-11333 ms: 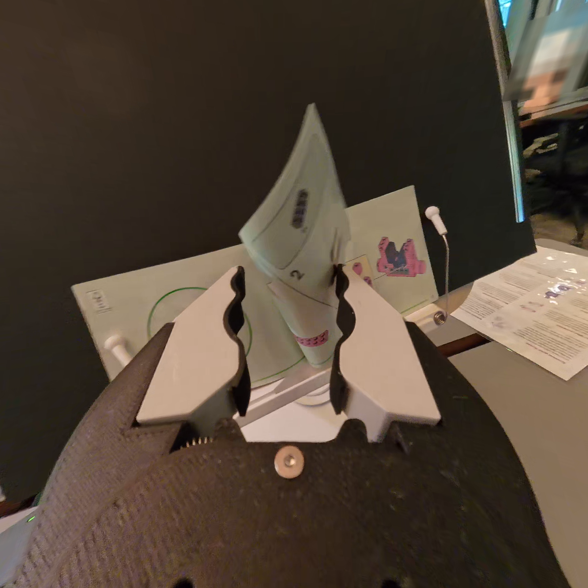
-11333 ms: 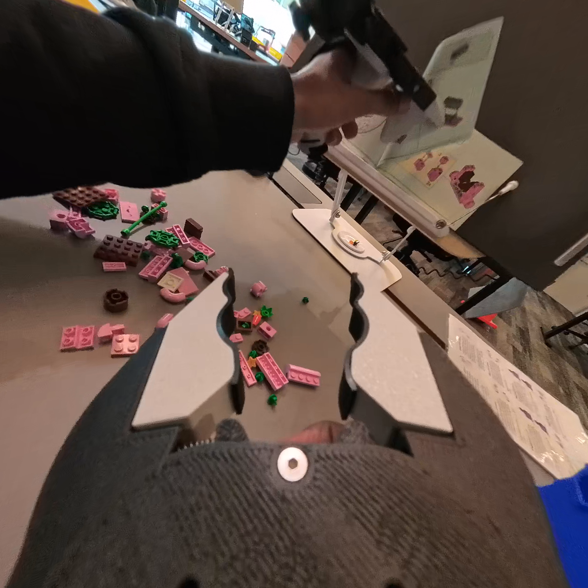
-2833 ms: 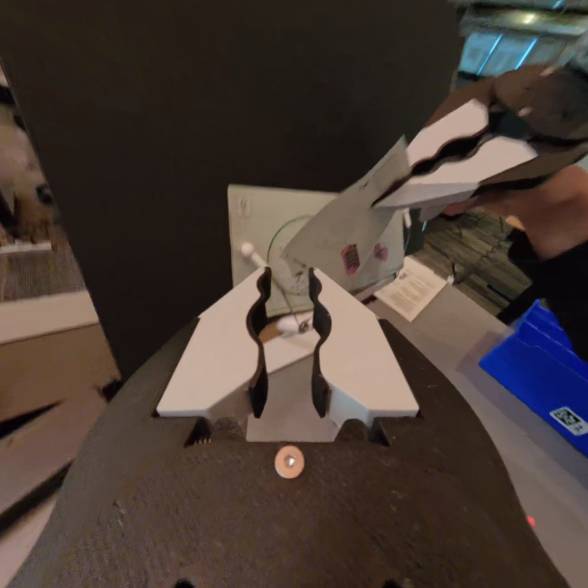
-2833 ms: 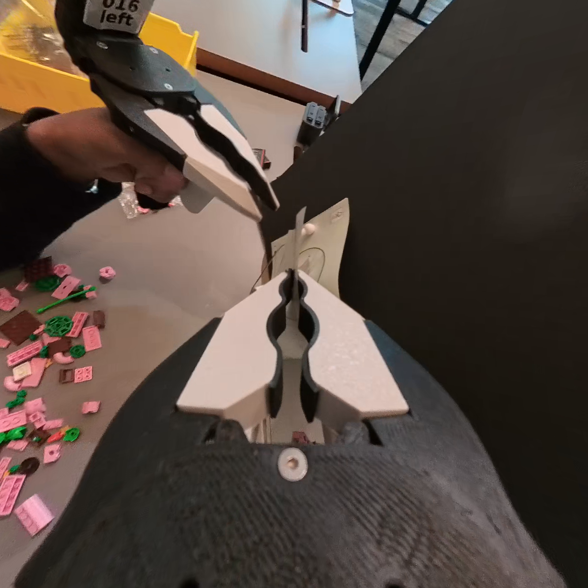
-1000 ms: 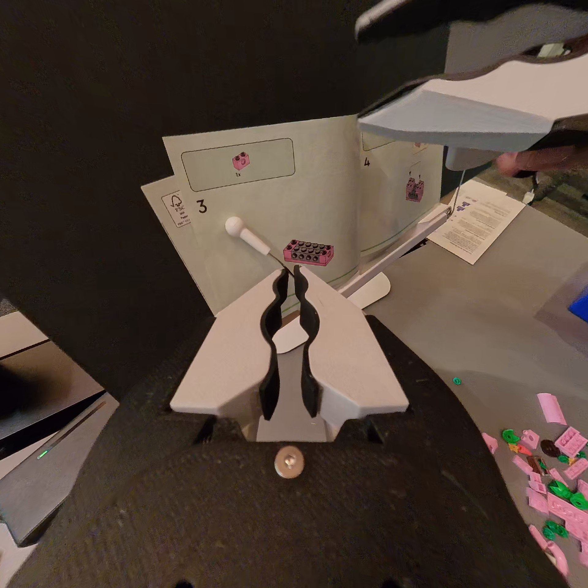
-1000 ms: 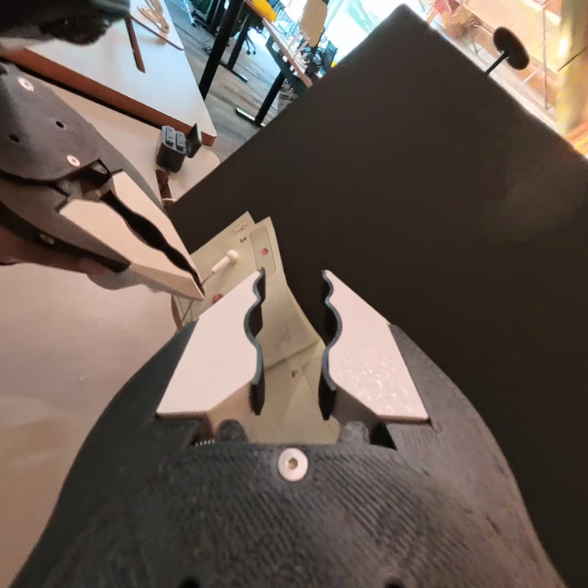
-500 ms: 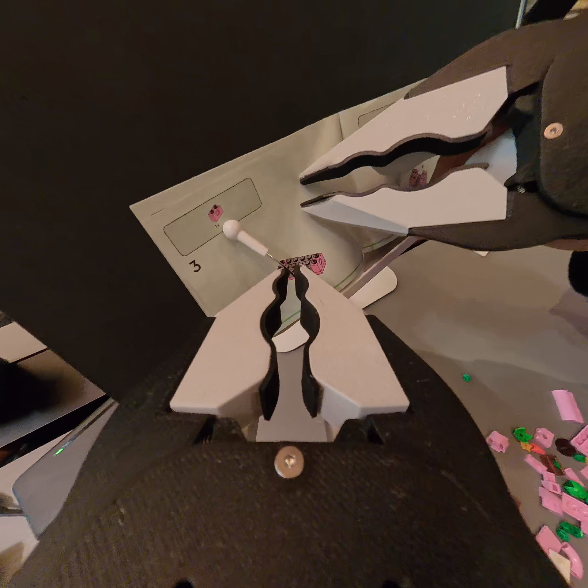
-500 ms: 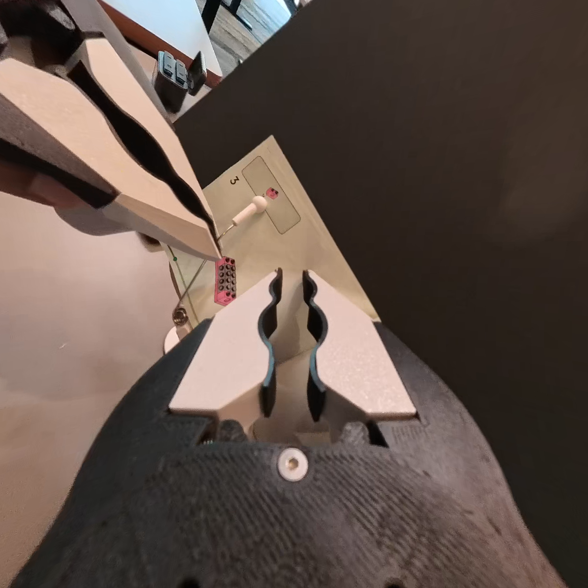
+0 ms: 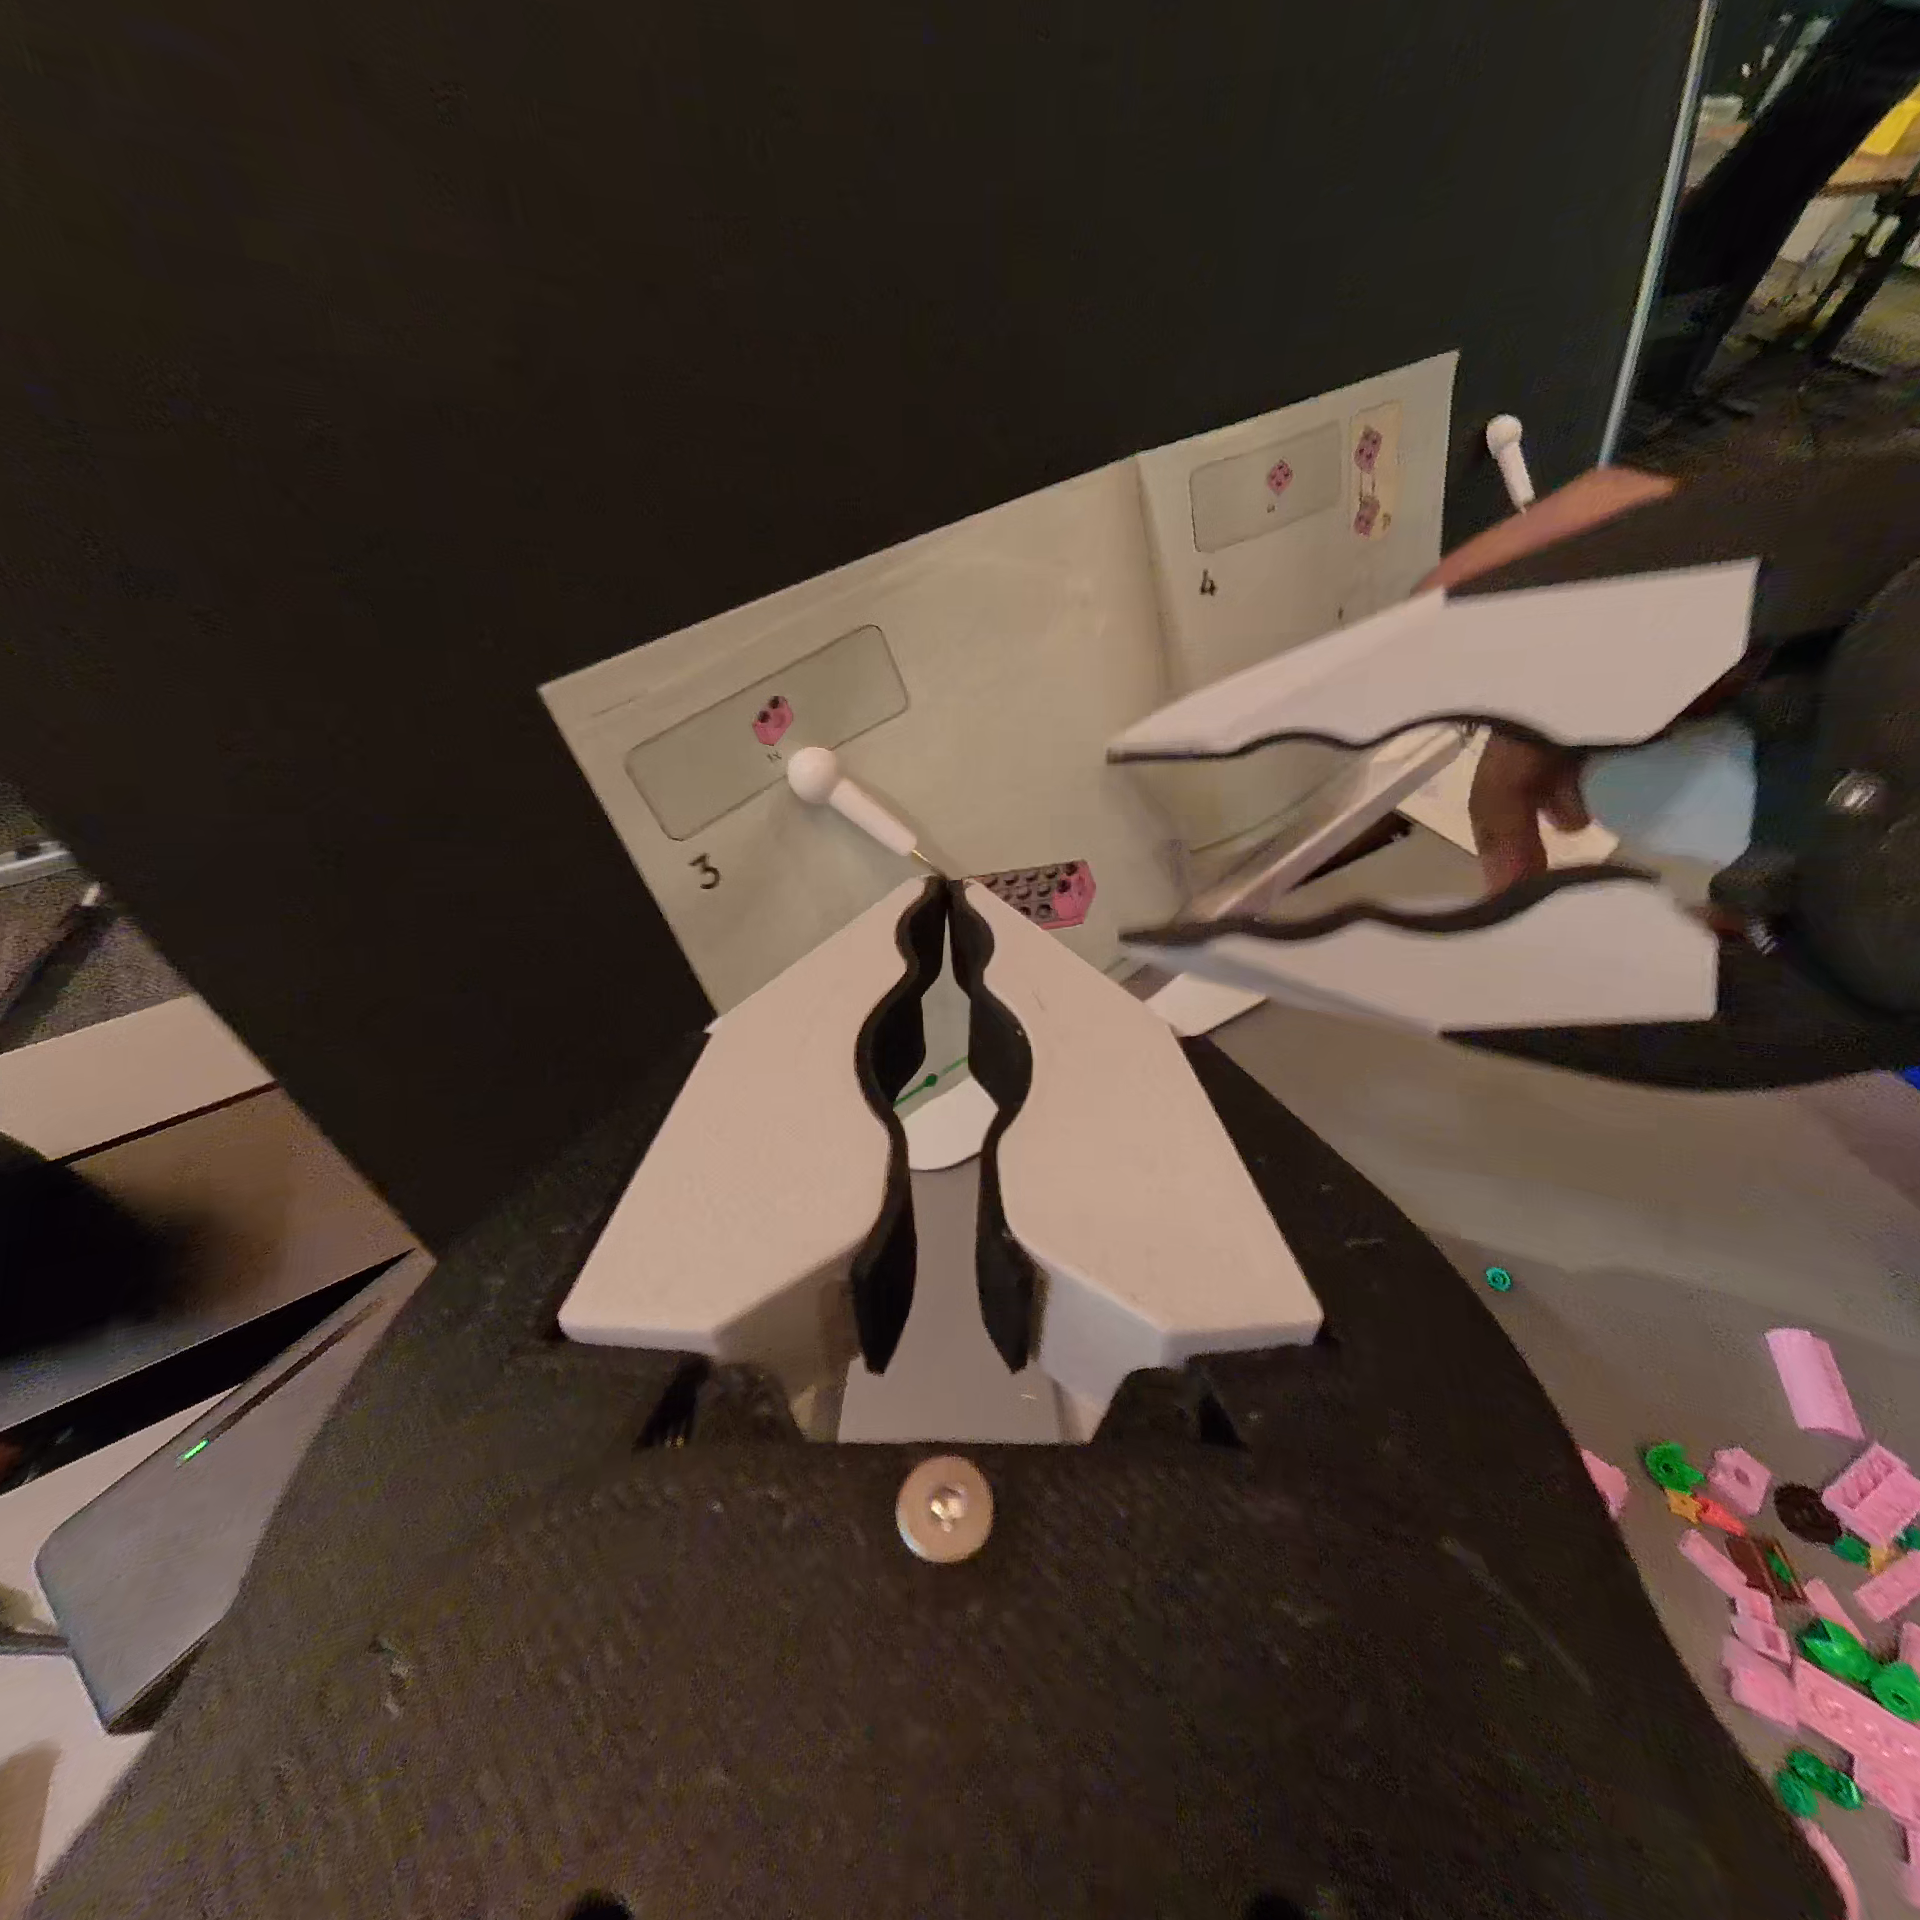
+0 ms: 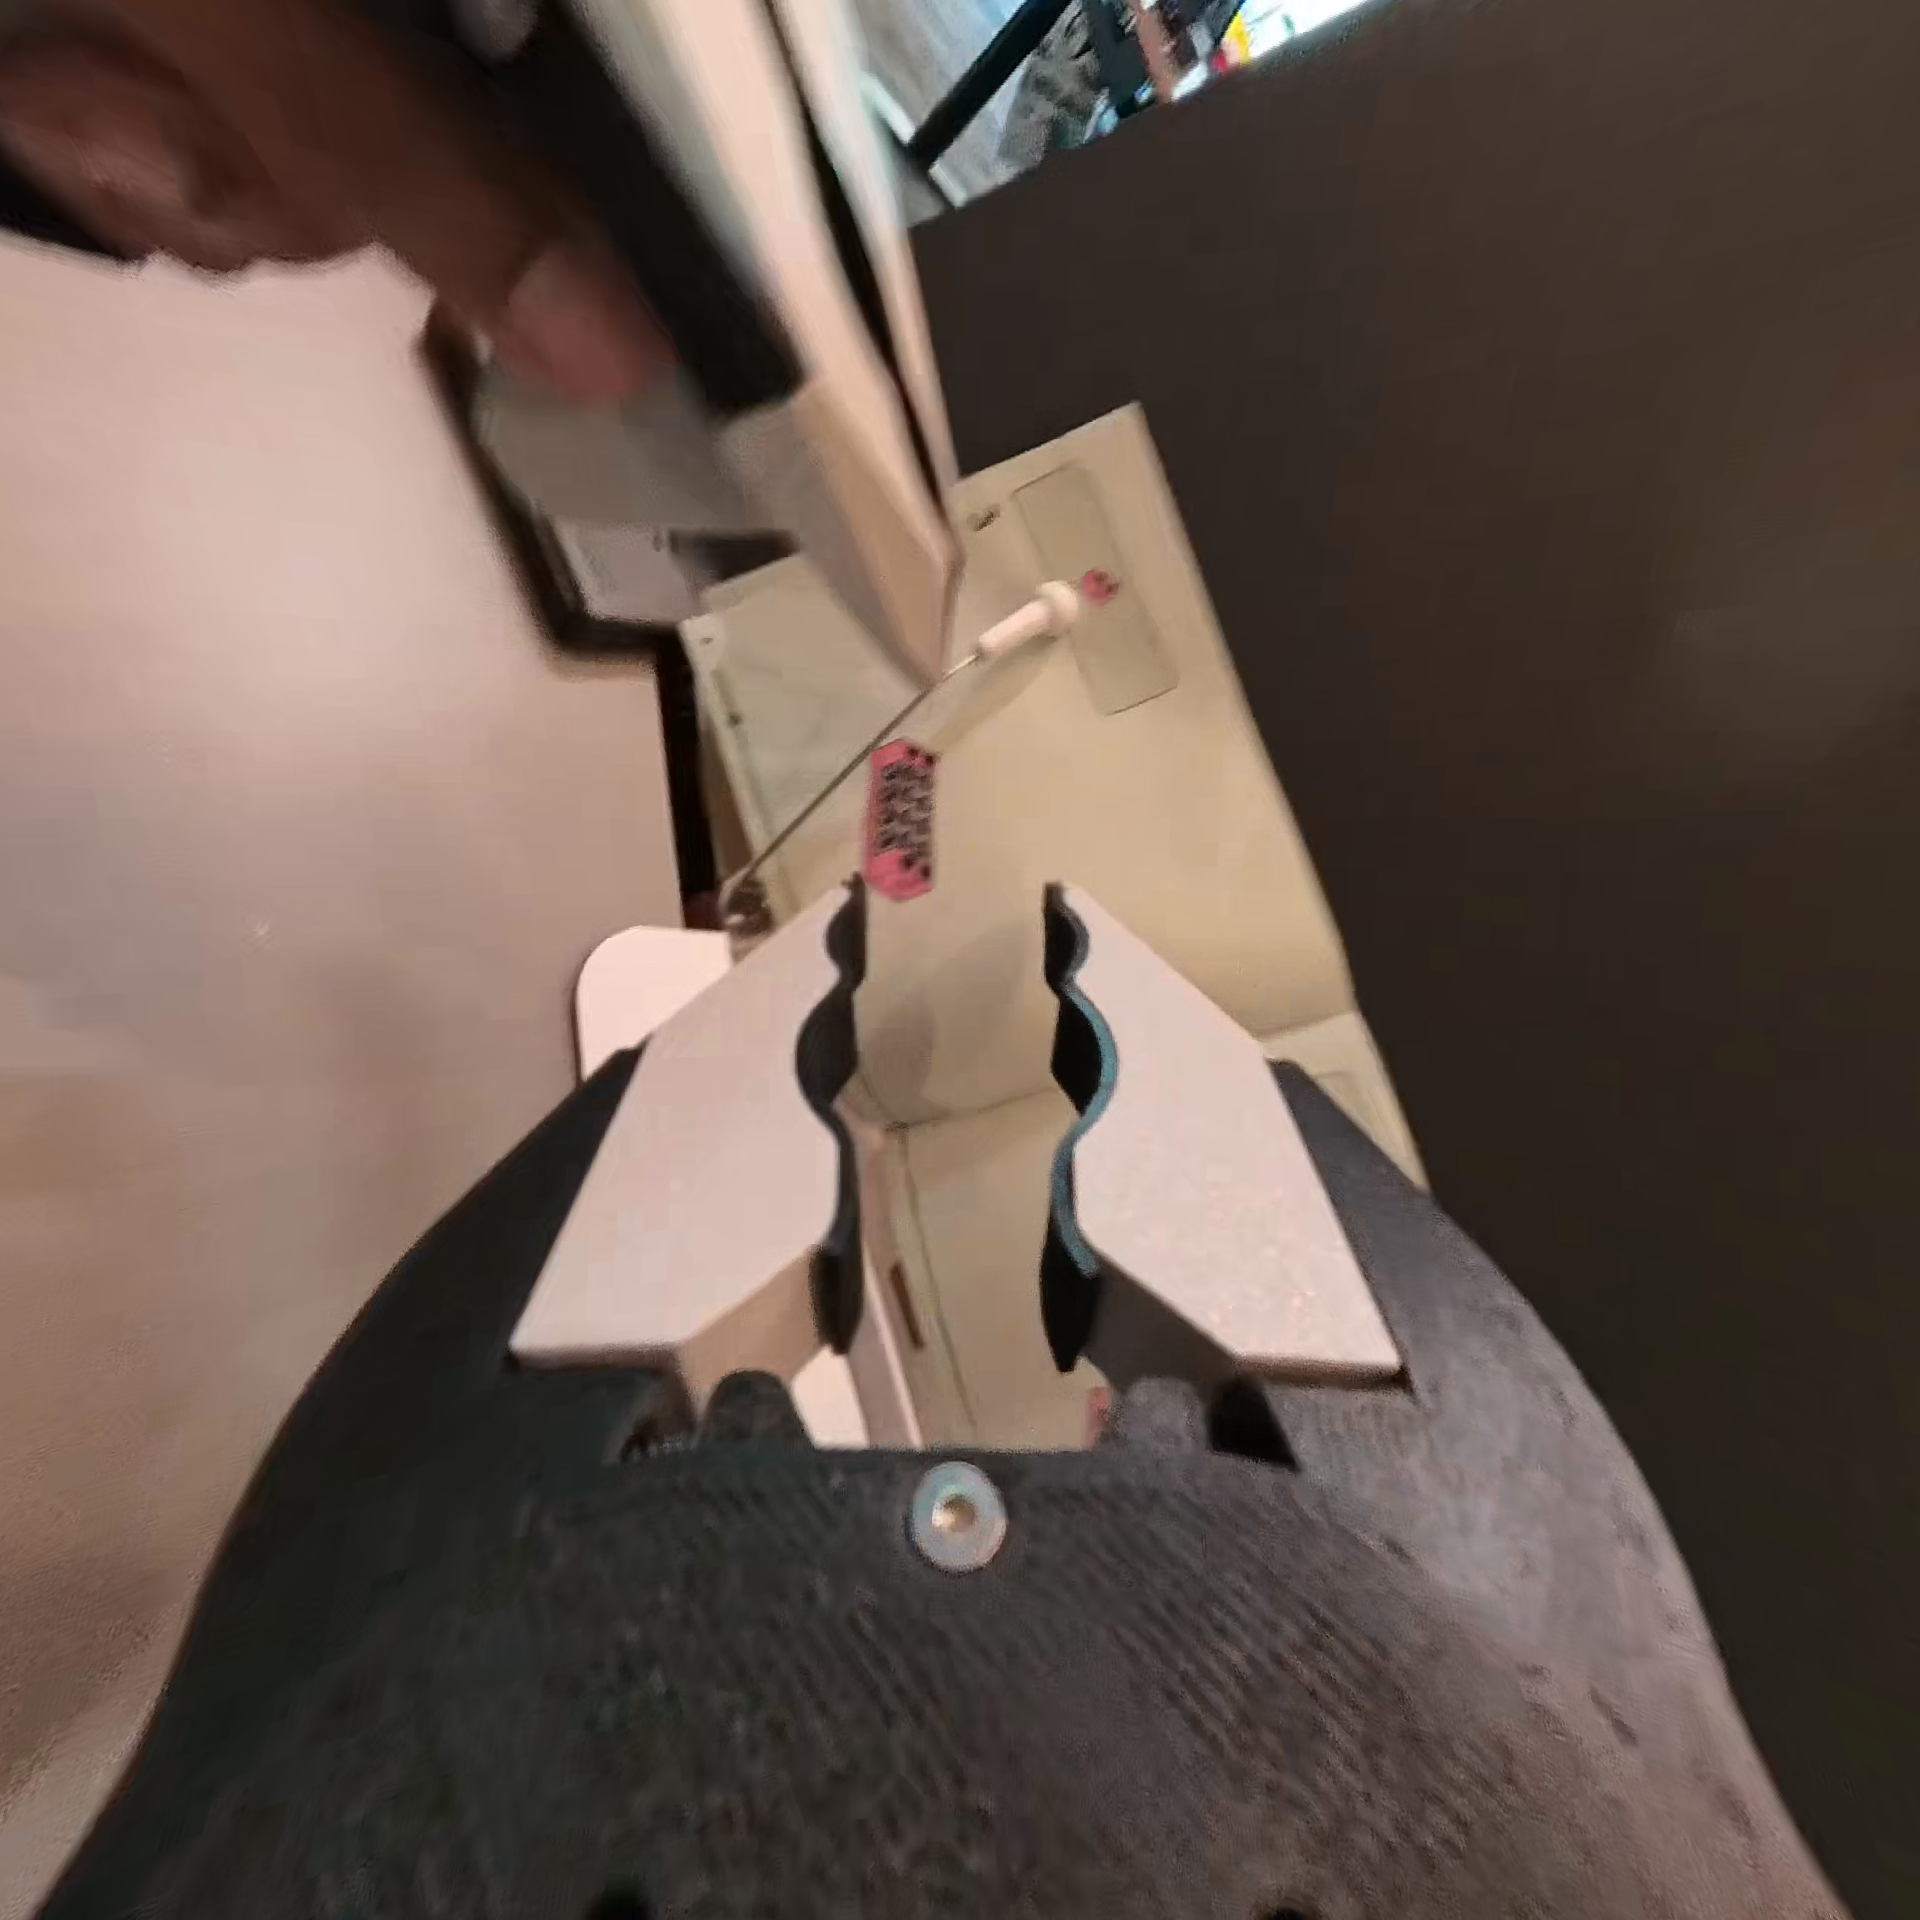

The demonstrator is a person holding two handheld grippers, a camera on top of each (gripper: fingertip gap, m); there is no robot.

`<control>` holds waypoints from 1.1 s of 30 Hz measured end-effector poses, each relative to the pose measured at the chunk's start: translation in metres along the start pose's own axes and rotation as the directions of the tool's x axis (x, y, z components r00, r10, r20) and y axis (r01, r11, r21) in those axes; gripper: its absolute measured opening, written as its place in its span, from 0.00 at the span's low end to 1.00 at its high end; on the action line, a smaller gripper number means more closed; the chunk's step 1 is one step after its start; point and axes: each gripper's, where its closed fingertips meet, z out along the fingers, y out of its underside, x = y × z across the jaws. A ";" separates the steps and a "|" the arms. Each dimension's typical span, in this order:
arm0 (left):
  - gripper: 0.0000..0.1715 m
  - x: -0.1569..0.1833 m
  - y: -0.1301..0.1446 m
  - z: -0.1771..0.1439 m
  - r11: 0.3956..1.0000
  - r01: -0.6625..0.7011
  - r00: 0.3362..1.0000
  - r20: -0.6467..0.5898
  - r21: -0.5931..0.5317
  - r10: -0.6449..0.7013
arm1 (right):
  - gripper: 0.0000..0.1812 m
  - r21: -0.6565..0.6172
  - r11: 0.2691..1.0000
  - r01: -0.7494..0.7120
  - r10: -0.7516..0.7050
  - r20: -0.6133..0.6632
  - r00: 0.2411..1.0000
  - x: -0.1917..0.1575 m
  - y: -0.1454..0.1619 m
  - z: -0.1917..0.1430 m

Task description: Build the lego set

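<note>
Pale green paper, the booklet [image 9: 997,665] stands open on its stand against the dark wall, showing pink brick pictures. The left gripper [image 9: 943,883] pinches the thin wire page holder [image 9: 847,795]; ease it onto the page (gently). The right gripper [image 10: 951,899] hangs open, empty. Loose lego pieces [image 9: 1808,1600] wait on the table
</note>
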 end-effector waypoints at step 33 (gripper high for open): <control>0.09 0.023 0.002 0.011 0.974 0.228 0.948 -0.223 -0.021 -0.226 | 0.00 0.060 0.998 0.004 0.008 -0.206 0.979 0.029 0.004 0.019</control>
